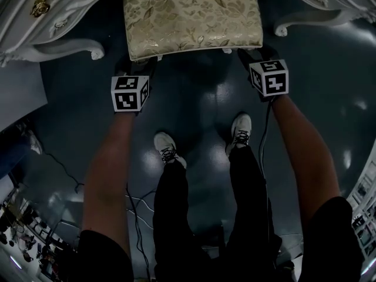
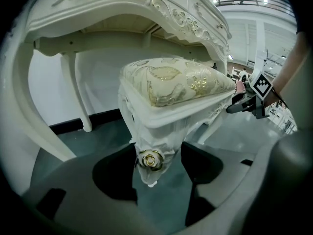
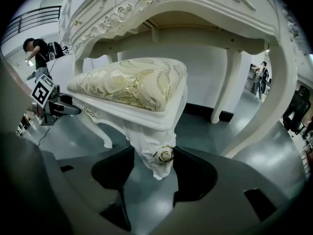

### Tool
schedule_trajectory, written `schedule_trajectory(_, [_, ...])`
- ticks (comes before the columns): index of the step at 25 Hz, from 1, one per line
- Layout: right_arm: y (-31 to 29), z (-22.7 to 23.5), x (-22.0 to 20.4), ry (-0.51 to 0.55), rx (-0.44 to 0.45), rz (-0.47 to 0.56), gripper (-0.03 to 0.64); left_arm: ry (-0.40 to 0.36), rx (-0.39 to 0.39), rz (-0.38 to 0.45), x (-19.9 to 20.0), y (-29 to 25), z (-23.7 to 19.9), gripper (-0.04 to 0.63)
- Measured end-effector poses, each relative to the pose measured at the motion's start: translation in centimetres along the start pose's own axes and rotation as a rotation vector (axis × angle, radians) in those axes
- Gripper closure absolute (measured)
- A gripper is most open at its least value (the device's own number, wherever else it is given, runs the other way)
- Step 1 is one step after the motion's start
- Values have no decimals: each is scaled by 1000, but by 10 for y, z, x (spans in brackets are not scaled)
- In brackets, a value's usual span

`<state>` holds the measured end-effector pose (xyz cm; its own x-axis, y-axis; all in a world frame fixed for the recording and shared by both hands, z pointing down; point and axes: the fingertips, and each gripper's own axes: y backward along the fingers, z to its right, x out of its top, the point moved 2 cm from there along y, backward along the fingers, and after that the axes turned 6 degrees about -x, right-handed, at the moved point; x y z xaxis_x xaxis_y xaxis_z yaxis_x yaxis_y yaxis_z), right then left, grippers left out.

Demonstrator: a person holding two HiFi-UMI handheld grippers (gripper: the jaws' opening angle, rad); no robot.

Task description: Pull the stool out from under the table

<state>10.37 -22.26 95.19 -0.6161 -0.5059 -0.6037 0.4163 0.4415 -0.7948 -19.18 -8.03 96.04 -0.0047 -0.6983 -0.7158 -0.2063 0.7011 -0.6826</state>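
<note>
In the knee gap of the white table [image 1: 53, 16], between its carved legs, the stool [image 1: 191, 16] stands with its gold-patterned cushion [image 1: 176, 34] facing up. Its long side runs left to right across the person, and its near edge is turned to the feet. The far edge runs off the top of the head view, so that view does not show how much of the stool lies beneath the table top. Each near corner comes down into a carved leg with a gold rose [image 2: 150, 159] at the knee, and these two corners are the holds. The left tongs [image 2: 157, 153] are clenched on the left front leg [image 2: 149, 141], one jaw pressed to each side of it at the rose. The right tongs [image 3: 155, 155] are clenched in the same way on the right front leg [image 3: 156, 141]. Neither hand is nearer: the tongs sit level with each other at the two ends of the near edge, and the stool lies straight ahead of both. As I judge it, the pull must run squarely across the short axis, back over the dark glossy floor [image 1: 200, 110] towards the shoes [image 1: 167, 148]. Both sides should be drawn evenly, so that the stool does not slew into the table legs curving close on either side.
</note>
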Motion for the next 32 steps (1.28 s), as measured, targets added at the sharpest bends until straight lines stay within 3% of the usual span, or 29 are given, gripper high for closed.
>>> schedule_trajectory(32, [-1,3,0,12,35,-87,348,30,0,-77,-5,3,5,305])
